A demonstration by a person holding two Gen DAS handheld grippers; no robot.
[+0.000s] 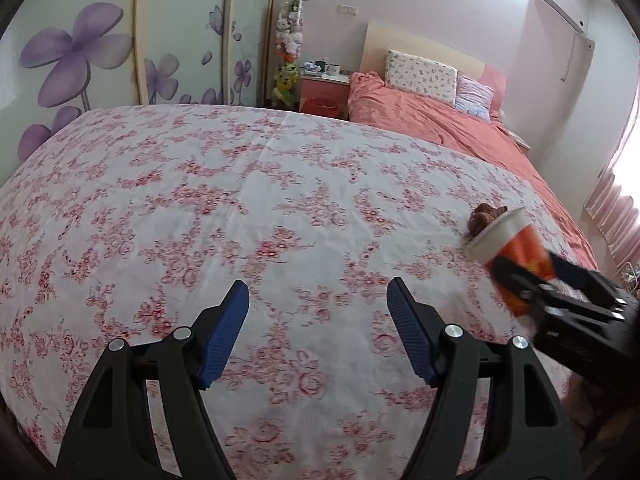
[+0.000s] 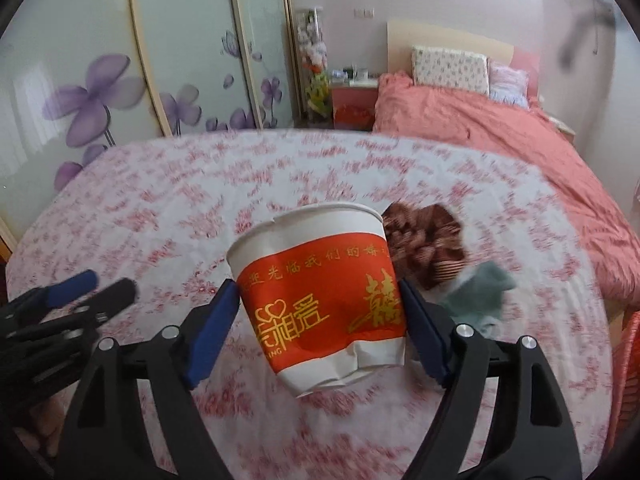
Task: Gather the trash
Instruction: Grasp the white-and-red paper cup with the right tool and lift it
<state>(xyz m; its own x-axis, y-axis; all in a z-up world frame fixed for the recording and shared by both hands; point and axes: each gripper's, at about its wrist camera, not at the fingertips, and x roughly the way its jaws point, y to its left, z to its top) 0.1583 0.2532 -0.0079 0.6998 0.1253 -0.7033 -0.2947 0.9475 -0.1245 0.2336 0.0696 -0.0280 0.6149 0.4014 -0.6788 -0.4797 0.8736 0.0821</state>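
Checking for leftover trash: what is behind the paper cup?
Behind the paper cup, held by the right gripper, lie a brown crumpled wrapper and a grey-green cloth; the cup hides part of the wrapper.

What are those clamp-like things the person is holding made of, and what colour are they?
Both are matching tongs. The left tongs and right tongs each have two black, plastic-looking arms with triangular cut-outs and silver round pivot bolts. Each finger ends in a blue ribbed pad. No cables or sleeves show.
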